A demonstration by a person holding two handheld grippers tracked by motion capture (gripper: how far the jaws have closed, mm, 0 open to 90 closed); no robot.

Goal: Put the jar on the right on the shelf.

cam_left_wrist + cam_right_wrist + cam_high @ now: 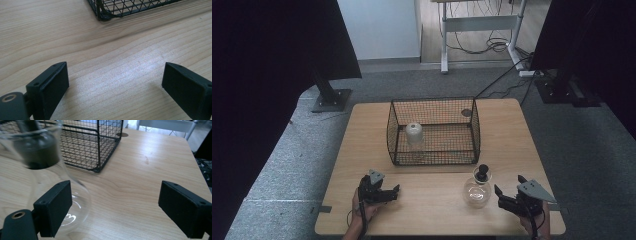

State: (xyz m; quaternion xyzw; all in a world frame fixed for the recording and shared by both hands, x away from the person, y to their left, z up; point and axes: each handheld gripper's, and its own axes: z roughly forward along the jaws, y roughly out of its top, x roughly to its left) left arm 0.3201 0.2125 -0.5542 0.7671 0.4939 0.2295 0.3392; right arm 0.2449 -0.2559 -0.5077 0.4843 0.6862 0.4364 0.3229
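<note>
A round clear glass flask (477, 192) with a black stopper (482, 172) stands on the wooden table (507, 135), in front of a black wire basket (433, 131). Inside the basket sits a pale grey bell-shaped object (414, 134). My right gripper (507, 192) is open just right of the flask; in the right gripper view the flask (50, 182) rises close behind the left finger (53, 211), outside the gap. My left gripper (392, 191) is open at the table's front left, over bare wood (115, 75), with the basket's corner (105, 15) ahead.
A small dark disc (466, 112) lies on the table behind the basket's right side. Black stands (331, 97) and cables (502, 82) sit on the grey floor beyond the table. A white desk frame (479, 25) stands further back.
</note>
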